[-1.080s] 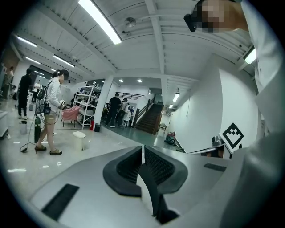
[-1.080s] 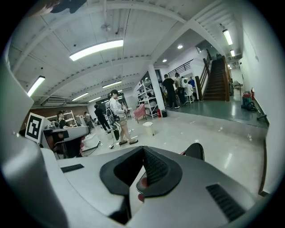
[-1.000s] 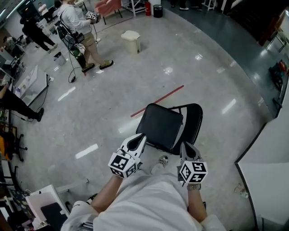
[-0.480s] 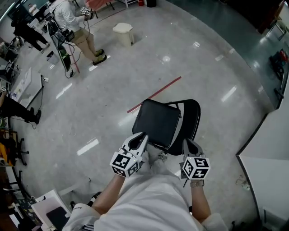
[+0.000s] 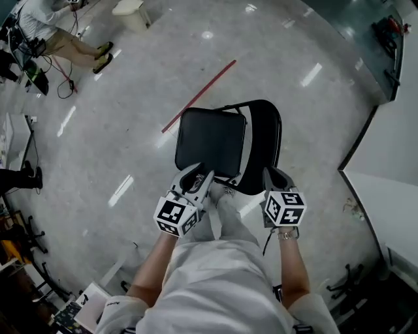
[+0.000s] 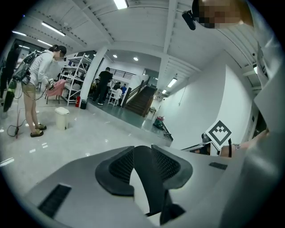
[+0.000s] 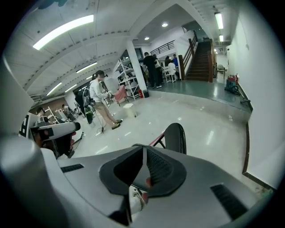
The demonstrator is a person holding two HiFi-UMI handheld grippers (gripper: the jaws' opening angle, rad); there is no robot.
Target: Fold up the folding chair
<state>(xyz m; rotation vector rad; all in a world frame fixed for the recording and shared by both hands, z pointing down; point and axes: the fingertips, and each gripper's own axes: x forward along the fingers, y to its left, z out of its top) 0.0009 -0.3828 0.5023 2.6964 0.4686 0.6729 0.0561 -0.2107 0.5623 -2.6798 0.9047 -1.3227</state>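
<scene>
The black folding chair stands unfolded on the floor, its seat (image 5: 210,142) on the left and its backrest (image 5: 264,140) on the right. My left gripper (image 5: 198,173) hovers at the seat's near edge. Its jaws have just been opening and now stand slightly apart, with nothing seen between them (image 6: 142,149). My right gripper (image 5: 272,173) is shut and empty, just short of the backrest's near end. In the right gripper view the backrest (image 7: 175,138) rises beyond the closed tips (image 7: 143,148). Neither gripper visibly touches the chair.
A red tape line (image 5: 199,96) runs across the glossy floor beyond the chair. A person (image 5: 46,26) with cables stands at the far left, near a white bin (image 5: 130,8). A white wall (image 5: 392,196) borders the right. My own legs are under the grippers.
Both grippers have come down and forward toward the chair's near edge. The chair now sits closer in the head view, and the left gripper's jaws have parted a little.
</scene>
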